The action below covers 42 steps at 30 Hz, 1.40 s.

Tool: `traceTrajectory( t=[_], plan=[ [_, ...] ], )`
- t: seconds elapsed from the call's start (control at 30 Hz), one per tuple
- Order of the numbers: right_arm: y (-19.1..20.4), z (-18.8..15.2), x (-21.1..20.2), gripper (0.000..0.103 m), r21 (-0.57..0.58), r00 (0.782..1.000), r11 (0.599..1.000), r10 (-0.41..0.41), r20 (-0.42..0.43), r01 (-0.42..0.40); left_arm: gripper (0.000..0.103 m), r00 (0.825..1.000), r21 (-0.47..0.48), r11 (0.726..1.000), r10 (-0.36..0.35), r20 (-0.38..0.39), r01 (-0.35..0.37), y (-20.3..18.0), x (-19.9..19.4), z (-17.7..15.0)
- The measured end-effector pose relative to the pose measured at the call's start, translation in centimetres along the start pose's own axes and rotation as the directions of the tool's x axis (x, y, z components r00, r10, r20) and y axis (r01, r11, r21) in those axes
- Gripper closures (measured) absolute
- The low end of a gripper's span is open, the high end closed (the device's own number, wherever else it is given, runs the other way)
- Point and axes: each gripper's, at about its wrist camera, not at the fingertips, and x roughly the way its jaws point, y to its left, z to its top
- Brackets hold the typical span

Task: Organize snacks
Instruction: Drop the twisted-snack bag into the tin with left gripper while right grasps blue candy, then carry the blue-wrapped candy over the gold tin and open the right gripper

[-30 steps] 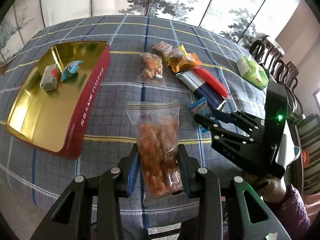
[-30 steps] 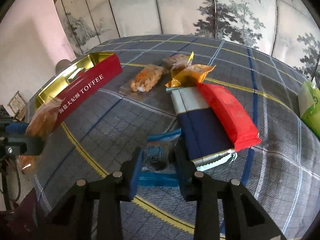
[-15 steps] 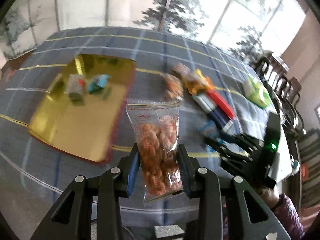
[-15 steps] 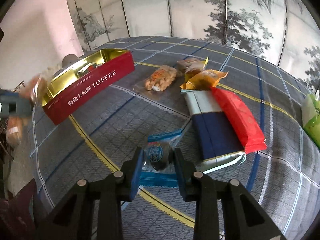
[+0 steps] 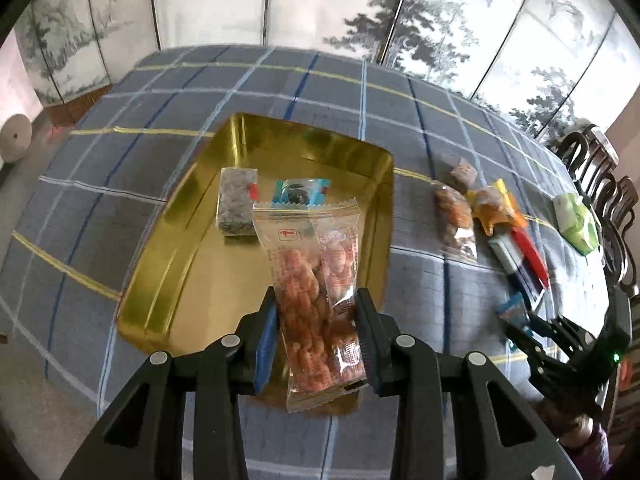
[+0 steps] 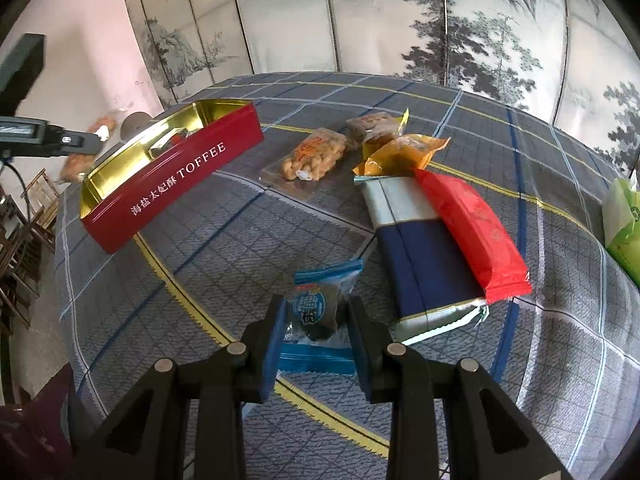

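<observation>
Tin: my toffee tin [image 5: 176,248] sits toward the table's left edge, two wrapped snacks inside.
Left gripper [image 5: 316,334]: I have it clenched on a clear bag of fried snacks [image 5: 320,280] above the tin.
Right gripper [image 6: 316,330]: I grip a blue-wrapped candy [image 6: 320,312] at the table's near edge.

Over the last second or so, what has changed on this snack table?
The left gripper, shut on the clear bag of fried snacks, has carried it from above the cloth to above the gold tin. The right gripper stays put, clamped on the blue-wrapped sweet. The other snacks lie unmoved.
</observation>
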Motion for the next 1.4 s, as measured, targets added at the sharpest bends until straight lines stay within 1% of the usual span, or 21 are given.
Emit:
traceTrajectory(
  t=[0.17, 0.27, 0.37, 0.53, 0.63, 0.73, 0.9, 1.0, 1.07, 1.13, 1.2, 1.3, 1.4],
  plan=[
    [-0.1, 0.0, 0.0, 0.072, 0.012, 1.000, 1.000, -0.001, 0.001, 0.001, 0.070, 0.999, 0.014, 0.999, 0.034, -0.014, -0.033, 0.2, 2.2, 1.2],
    [-0.2, 0.0, 0.0, 0.072, 0.012, 1.000, 1.000, -0.002, 0.000, 0.002, 0.070, 0.999, 0.037, 0.999, 0.038, -0.003, -0.038, -0.2, 3.0, 2.1],
    [-0.2, 0.0, 0.0, 0.072, 0.014, 1.000, 1.000, -0.002, 0.001, 0.002, 0.070, 0.999, 0.097, 0.994, 0.044, 0.012, -0.045, -1.1, 3.9, 3.0],
    [-0.2, -0.1, 0.0, 0.072, 0.019, 1.000, 1.000, -0.002, 0.005, 0.002, 0.070, 0.999, 0.163, 0.985, 0.050, 0.021, -0.052, -2.5, 5.2, 4.3],
    [-0.2, -0.1, 0.0, 0.072, 0.020, 1.000, 1.000, -0.001, 0.004, 0.001, 0.070, 0.999, 0.179, 0.983, 0.042, 0.013, -0.044, -3.1, 6.0, 4.9],
    [-0.2, -0.1, 0.0, 0.072, 0.021, 1.000, 1.000, 0.000, 0.004, 0.000, 0.070, 0.998, 0.195, 0.979, 0.063, 0.006, -0.063, -3.4, 6.9, 5.4],
    [-0.2, -0.1, 0.0, 0.072, 0.023, 1.000, 1.000, 0.001, 0.005, -0.001, 0.070, 0.997, 0.210, 0.976, 0.071, -0.015, -0.066, -3.6, 8.2, 6.0],
    [-0.3, -0.1, 0.0, 0.072, 0.024, 1.000, 1.000, 0.001, 0.005, -0.001, 0.066, 0.998, 0.213, 0.975, 0.064, -0.014, -0.060, -3.7, 8.4, 6.0],
    [-0.3, -0.1, 0.0, 0.072, 0.023, 1.000, 1.000, 0.001, 0.005, -0.001, 0.054, 0.997, 0.214, 0.974, 0.072, -0.002, -0.070, -3.7, 8.3, 6.0],
    [-0.3, -0.1, 0.0, 0.072, 0.023, 1.000, 1.000, 0.001, 0.005, -0.001, 0.034, 0.996, 0.213, 0.973, 0.081, 0.035, -0.086, -3.8, 7.4, 5.7],
    [-0.3, -0.1, 0.0, 0.072, 0.023, 1.000, 1.000, 0.001, 0.005, -0.002, 0.025, 0.993, 0.194, 0.976, 0.088, 0.080, -0.103, -3.7, 6.3, 5.4],
    [-0.3, -0.2, -0.1, 0.072, 0.022, 1.000, 1.000, 0.000, 0.005, 0.000, 0.025, 0.986, 0.144, 0.983, 0.091, 0.136, -0.111, -3.1, 4.0, 4.4],
    [-0.3, -0.2, -0.1, 0.072, 0.021, 1.000, 1.000, -0.002, 0.005, 0.002, 0.024, 0.980, 0.086, 0.989, 0.104, 0.170, -0.120, -2.1, 1.9, 2.6]
  ],
)
